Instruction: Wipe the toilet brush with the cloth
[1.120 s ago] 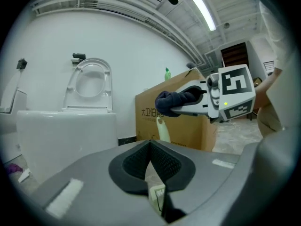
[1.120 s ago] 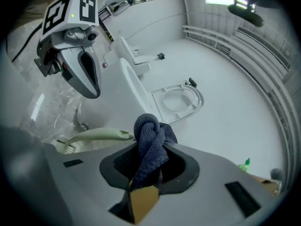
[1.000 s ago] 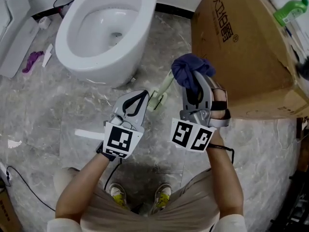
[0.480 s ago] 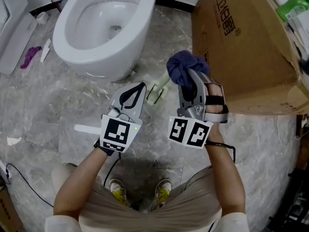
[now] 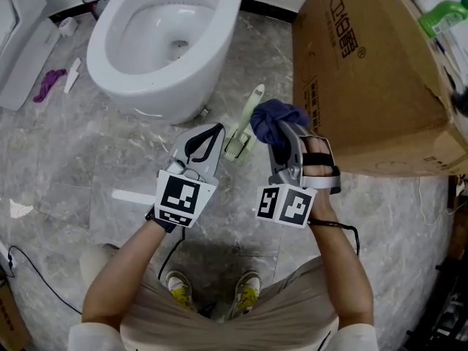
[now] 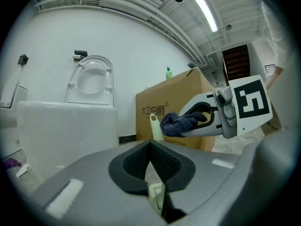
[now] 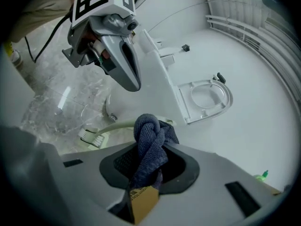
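A pale green toilet brush (image 5: 245, 123) is held over the floor, bristle end towards me and handle tip pointing at the toilet. My left gripper (image 5: 214, 131) is shut on its bristle end; in the left gripper view the brush (image 6: 155, 127) rises from between the jaws. My right gripper (image 5: 284, 131) is shut on a bunched dark blue cloth (image 5: 275, 119), which sits against the right side of the handle. In the right gripper view the cloth (image 7: 149, 142) stands up from my right gripper (image 7: 146, 150), and the brush (image 7: 107, 128) lies just behind it.
A white toilet (image 5: 157, 42) stands ahead on the grey marble floor. A big cardboard box (image 5: 365, 72) is at the right with a green bottle (image 5: 442, 14) behind it. A purple scrap (image 5: 48, 85) and white pieces lie at the far left. A cable (image 5: 29, 276) runs near my feet.
The cloth has slid down along the brush handle towards me, so the handle tip now shows beyond it. The left gripper has kept its hold and barely moved.
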Motion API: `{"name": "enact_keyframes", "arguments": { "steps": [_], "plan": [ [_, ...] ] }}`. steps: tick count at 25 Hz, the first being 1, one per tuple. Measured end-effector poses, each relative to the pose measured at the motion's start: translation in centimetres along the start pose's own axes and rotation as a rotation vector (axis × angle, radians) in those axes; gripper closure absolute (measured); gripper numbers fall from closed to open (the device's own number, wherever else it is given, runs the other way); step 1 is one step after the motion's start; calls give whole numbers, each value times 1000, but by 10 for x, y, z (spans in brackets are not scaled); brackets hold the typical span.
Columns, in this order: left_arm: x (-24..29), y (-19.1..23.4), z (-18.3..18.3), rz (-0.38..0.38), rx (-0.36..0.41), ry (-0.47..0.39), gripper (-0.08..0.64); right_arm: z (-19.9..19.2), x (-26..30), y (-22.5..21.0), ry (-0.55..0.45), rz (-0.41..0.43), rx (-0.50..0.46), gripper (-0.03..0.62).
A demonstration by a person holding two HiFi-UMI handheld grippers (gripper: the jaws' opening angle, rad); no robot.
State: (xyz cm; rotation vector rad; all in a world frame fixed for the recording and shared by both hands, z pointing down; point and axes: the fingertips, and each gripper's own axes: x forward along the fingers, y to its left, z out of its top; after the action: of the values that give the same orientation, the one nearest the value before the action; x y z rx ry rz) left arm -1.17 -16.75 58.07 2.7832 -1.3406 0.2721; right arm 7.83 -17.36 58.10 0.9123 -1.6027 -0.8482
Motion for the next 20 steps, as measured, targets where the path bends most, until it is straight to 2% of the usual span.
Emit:
{"name": "enact_keyframes", "arguments": {
  "steps": [3,6,9,11,13,15,17,20],
  "plan": [
    [2,2,-3,2,0,7,558,-4,1,12,18,67,-16,488],
    [2,4,-5,7,4,11,558,1,-7,32,-12,226,22,488],
    [2,11,-5,25,-2,11,558,21,-20,48,-88,422,255,489],
    [1,17,-5,42,-8,13,558,36,-22,41,-145,474,428,489],
    [-1,20,-6,52,-9,17,558,49,-26,23,-221,493,632,489],
    [-3,22,-6,56,-4,19,558,58,-29,-5,-305,469,817,489],
    [-4,22,-5,55,5,20,558,58,-30,-35,-365,381,917,489],
    [-5,20,-6,46,21,21,558,50,-28,-69,-410,257,1002,489]
  ]
}}
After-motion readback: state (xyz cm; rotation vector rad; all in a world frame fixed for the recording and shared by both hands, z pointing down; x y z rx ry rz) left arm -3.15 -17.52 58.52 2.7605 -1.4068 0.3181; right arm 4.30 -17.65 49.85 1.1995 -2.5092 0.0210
